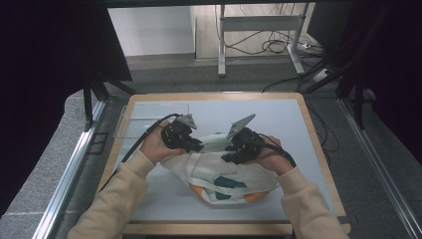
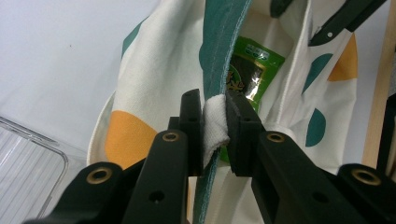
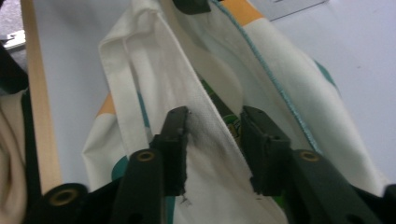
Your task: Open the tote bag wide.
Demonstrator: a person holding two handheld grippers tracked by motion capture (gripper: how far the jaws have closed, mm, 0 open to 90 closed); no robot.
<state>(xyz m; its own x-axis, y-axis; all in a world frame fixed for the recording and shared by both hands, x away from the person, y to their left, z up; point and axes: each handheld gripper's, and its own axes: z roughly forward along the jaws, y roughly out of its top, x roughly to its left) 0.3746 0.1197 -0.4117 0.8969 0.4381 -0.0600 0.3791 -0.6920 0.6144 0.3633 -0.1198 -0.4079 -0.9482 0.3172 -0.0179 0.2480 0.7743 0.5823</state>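
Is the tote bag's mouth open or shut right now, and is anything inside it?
Open: the tote bag gapes beside the rim pinched by the left gripper, and a green packet lies inside.

The cream tote bag [image 1: 219,177] carries orange and teal patches with teal trim; inside, a green packet [image 2: 250,70]; black tongs.

Tote bag [image 1: 221,180] lies mid-table [image 1: 293,124] near the front edge, packet [image 2: 247,70] inside it, clear tray [image 1: 149,117] behind-left, L gripper [image 1: 195,145] & R gripper [image 1: 230,149] at the bag's far rim, side by side.
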